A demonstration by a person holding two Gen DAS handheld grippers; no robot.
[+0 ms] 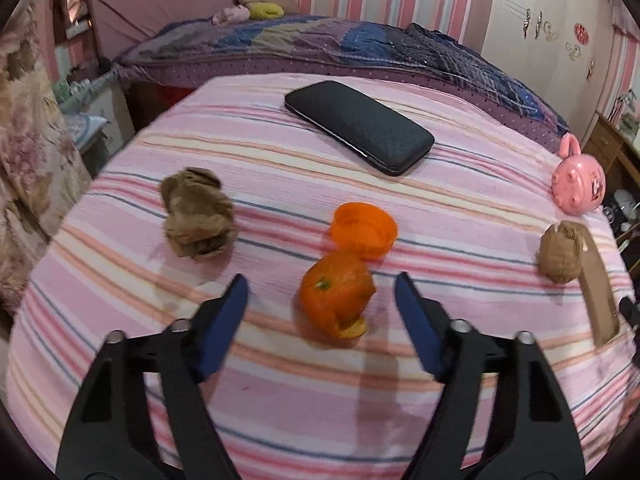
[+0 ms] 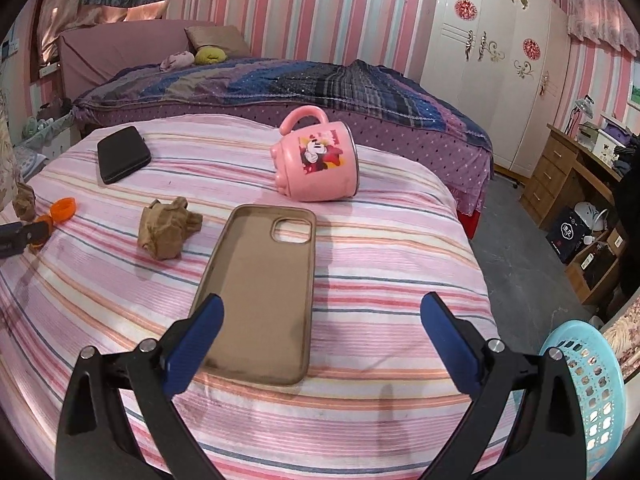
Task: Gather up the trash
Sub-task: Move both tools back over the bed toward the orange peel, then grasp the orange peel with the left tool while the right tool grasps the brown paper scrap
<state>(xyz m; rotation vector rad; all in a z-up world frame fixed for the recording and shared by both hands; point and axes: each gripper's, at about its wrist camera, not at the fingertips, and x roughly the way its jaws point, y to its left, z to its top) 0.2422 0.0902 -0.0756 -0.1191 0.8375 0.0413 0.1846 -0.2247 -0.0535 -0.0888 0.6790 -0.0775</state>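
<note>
Left gripper gapes — fingers flanking the orange peel.

Item count, surface ahead of the claws:

- Crumpled brown paper balls: 2
- Orange peel: 1
- Orange cap: 1
- Black case: 1
- Pink mug: 1
- Brown phone cover: 1
- Blue basket: 1, right of the right claw

Orange peel, pink-striped cloth, blue basket
</note>
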